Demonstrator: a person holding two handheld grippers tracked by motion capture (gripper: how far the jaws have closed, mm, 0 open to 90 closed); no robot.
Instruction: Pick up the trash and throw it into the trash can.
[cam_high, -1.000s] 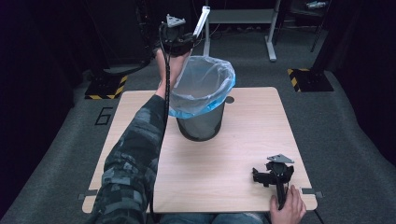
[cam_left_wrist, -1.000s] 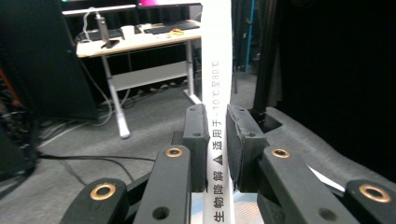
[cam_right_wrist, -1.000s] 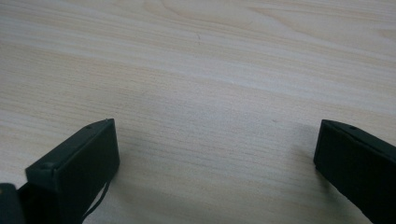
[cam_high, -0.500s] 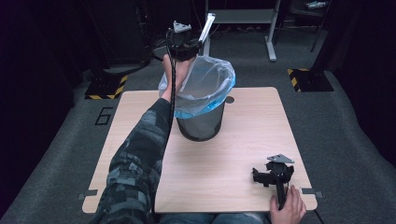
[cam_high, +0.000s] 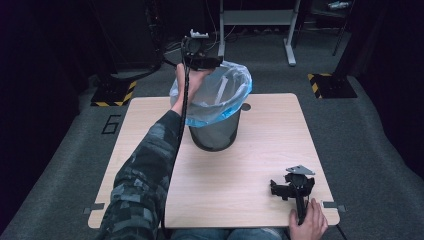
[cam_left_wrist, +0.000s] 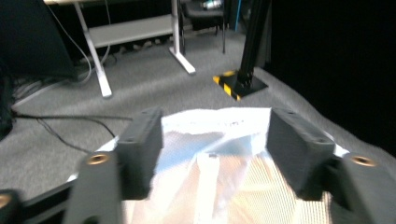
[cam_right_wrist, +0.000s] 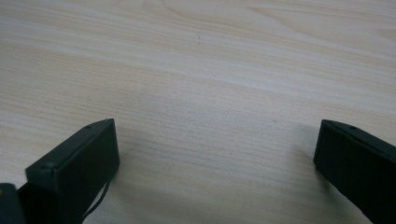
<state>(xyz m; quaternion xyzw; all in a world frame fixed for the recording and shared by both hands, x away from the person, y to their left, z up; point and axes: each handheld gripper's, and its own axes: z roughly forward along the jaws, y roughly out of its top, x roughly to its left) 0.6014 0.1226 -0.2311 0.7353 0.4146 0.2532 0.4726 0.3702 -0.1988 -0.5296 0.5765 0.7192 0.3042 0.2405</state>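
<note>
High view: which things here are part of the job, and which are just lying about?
In the job:
- left gripper, open over the bin
- mesh waste bin with blue liner bag
- white strip inside the bag

Lying about:
- right gripper, open, resting on the table
- desk frame on the floor
- yellow-black striped stand bases

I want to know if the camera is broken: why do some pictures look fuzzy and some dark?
In the left gripper view the fingers and the white strip in the bin bag are soft and smeared. In the right gripper view the near fingers are blurred and cast soft shadows on the sharper table. In the high view the table is bright and the surrounding room dark.
</note>
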